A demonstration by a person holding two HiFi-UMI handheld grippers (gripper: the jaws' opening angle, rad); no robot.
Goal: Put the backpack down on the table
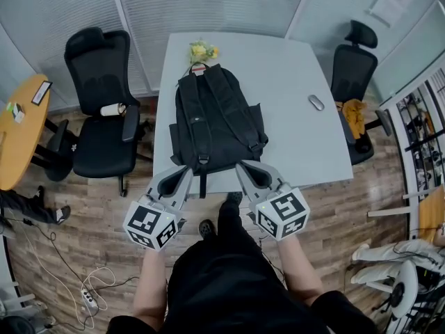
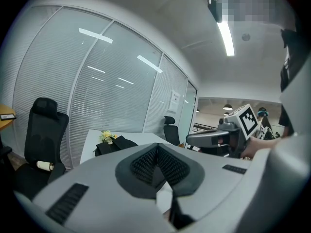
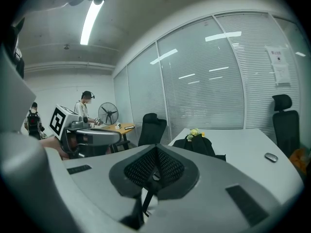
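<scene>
The black fabric backpack lies flat on the pale grey surface, so I judge the putting-down done. My left hand-held gripper and right hand-held gripper hover at its near edge, both closed on nothing. Next calls only for drawing away.

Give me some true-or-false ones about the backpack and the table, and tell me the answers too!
1. The backpack lies flat on the table. True.
2. Both grippers have their jaws wide open. False: the left gripper and the right gripper each have their jaws together, with nothing between them.
3. Yellow flowers sit at the backpack's far end. True.
4. The mouse lies on top of the backpack. False: it lies on the bare table to the right of the backpack, apart from it.
5. A black chair stands at each side of the table: the left chair and the right chair. True.
</scene>
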